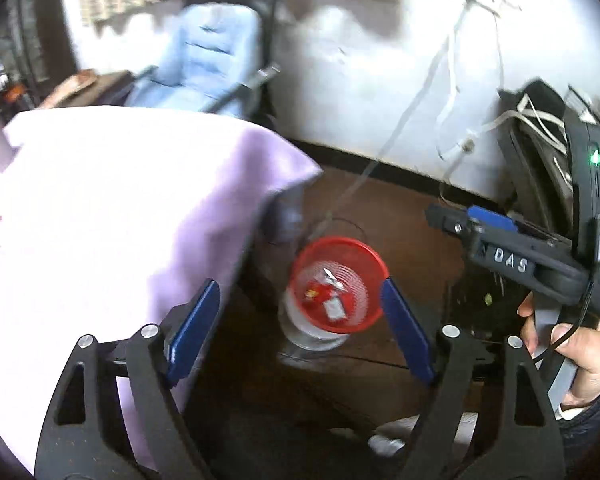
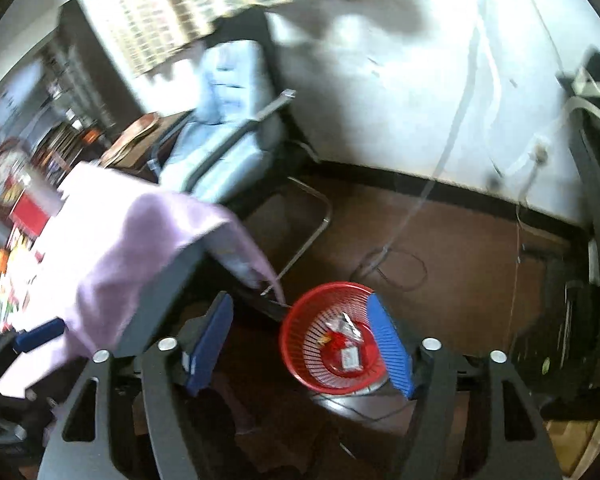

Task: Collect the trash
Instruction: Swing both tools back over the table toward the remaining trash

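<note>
Jaws on both grippers stand wide apart with nothing between the blue pads, above a dark brown floor. Seen past the left gripper [image 1: 300, 320], a red mesh basket [image 1: 374, 264] stands on the floor just beside the corner of a worktop draped in a lilac cloth [image 1: 120, 200]. Inside the basket lies the trash: a red wrapper [image 1: 318, 292], a small white packet [image 1: 335, 308] and what looks like a clear, crinkled wrapper [image 2: 346, 322], though blur makes that last item hard to read. The right gripper [image 2: 300, 344], its handle held by a hand [image 1: 576, 364] in the left view, points down toward the same basket. A pale blue padded chair [image 2: 228, 120] sits near the white wall, behind the worktop.
</note>
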Available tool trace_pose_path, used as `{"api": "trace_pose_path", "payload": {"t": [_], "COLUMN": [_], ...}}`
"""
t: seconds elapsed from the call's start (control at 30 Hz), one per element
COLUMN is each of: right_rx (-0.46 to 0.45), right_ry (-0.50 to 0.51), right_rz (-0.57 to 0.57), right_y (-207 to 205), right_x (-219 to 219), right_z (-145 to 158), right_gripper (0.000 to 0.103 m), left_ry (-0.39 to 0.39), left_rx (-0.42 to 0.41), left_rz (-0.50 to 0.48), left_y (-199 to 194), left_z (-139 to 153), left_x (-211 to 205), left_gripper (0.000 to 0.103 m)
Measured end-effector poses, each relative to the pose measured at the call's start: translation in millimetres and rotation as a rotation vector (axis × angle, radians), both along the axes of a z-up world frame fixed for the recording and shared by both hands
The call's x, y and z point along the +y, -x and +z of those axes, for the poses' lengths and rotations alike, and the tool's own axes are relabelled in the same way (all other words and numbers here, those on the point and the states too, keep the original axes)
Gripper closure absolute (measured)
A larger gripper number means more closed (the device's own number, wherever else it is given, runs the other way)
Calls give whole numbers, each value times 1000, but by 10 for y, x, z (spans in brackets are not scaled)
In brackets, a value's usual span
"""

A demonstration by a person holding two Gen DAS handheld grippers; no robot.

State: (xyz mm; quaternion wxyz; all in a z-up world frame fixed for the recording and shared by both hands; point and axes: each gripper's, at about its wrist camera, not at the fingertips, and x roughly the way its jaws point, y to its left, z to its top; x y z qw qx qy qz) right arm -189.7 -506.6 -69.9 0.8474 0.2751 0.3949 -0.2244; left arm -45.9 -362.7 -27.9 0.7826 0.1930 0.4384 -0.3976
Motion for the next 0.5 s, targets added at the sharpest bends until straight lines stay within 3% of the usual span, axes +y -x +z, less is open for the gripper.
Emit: {"api": "trace_pose_path", "payload": {"t": [0.17, 0.33, 0.43, 0.5], "right_rx": [-41, -91, -123, -139], "right_ry": [15, 1, 20, 30], "right_rz": [144, 271, 342, 391], "right_y": [-424, -805, -1018, -1133], "right_x": [575, 1057, 1358, 1578], "right_z": [354, 688, 898, 994], "right_gripper": [27, 25, 20, 18], "left_ry": [13, 58, 61, 69], "left_rx": [-54, -35, -56, -67], "left_rz": [121, 240, 283, 361], "left_y": [-270, -635, -818, -981], "left_z": [372, 698, 807, 833], "left_x": [639, 1385, 1722, 1992], "left_gripper": [20, 20, 18, 18]}}
